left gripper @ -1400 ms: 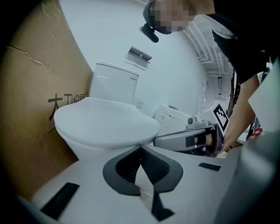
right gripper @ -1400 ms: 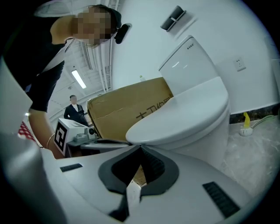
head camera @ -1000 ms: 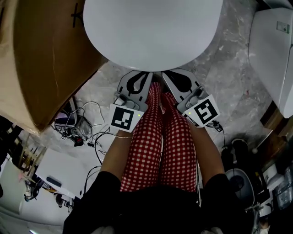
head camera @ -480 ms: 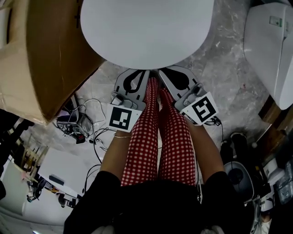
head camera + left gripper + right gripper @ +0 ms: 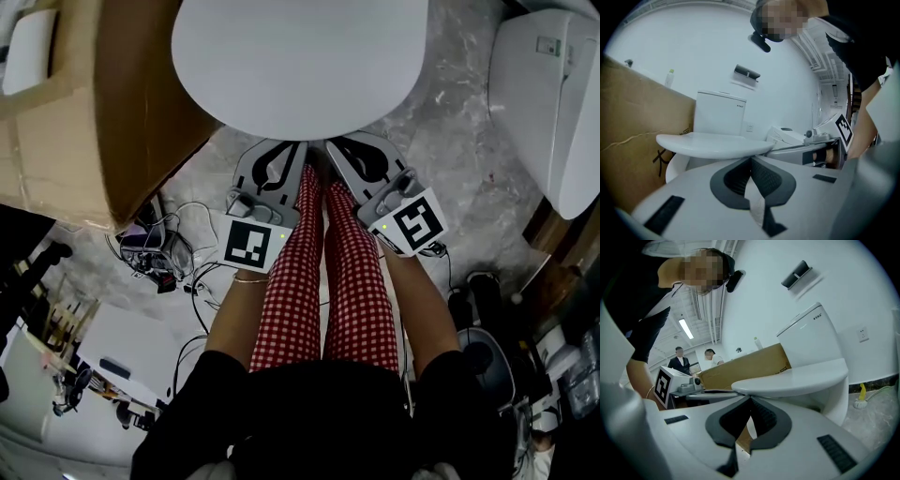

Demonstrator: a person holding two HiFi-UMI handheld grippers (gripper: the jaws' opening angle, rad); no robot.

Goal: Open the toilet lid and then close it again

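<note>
Toilet lid (image 5: pixel 300 56) down flat; left gripper (image 5: pixel 298 152) and right gripper (image 5: pixel 334 148) both pinched together, empty, near its front edge; lifting seemingly pending

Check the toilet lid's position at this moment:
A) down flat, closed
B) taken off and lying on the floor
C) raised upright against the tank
A: the lid lies flat and level, and the left gripper view shows it horizontal in front of the tank, not leaning on it.
</note>
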